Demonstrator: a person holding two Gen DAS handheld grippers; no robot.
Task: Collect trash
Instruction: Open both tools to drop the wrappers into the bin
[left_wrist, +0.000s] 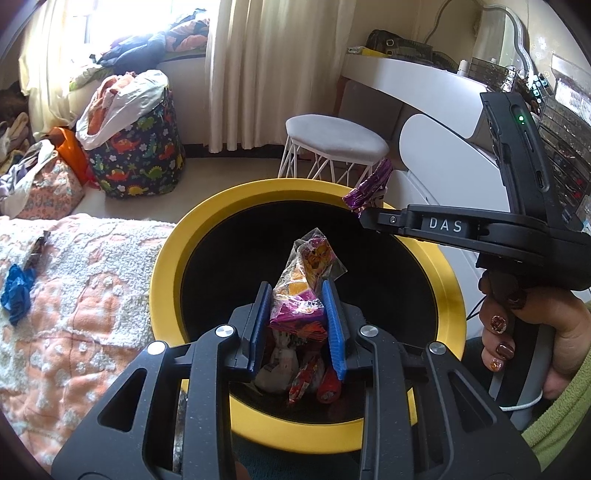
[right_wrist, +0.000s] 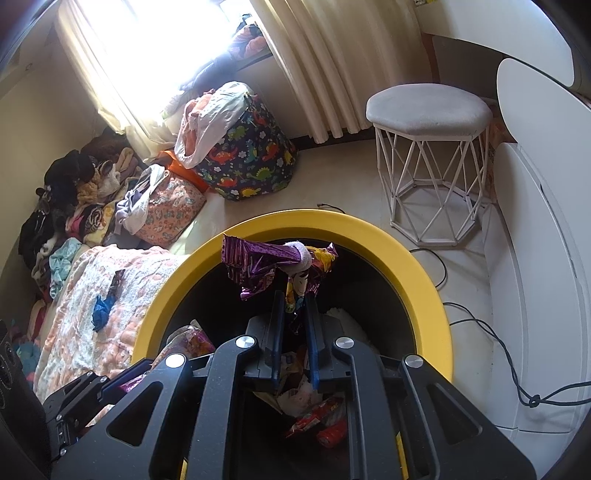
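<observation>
A round bin with a yellow rim (left_wrist: 166, 254) (right_wrist: 424, 266) stands below both grippers, with several wrappers (left_wrist: 314, 384) at its dark bottom. My left gripper (left_wrist: 298, 295) is shut on a clear and pink snack wrapper (left_wrist: 310, 273) and holds it over the bin's opening. My right gripper (right_wrist: 295, 299) is shut on a purple foil wrapper (right_wrist: 255, 266) with a yellow piece beside it, also over the bin. The right gripper shows in the left wrist view (left_wrist: 364, 212) with the purple wrapper (left_wrist: 369, 184) at its tip.
A bed with an orange and white blanket (left_wrist: 74, 295) lies left of the bin, with a blue crumpled item (left_wrist: 16, 291) on it. A white stool (right_wrist: 428, 162), a dinosaur-print hamper (right_wrist: 247, 155), piled clothes and a white vanity (left_wrist: 424, 88) surround it. Cables (right_wrist: 498, 339) lie on the floor.
</observation>
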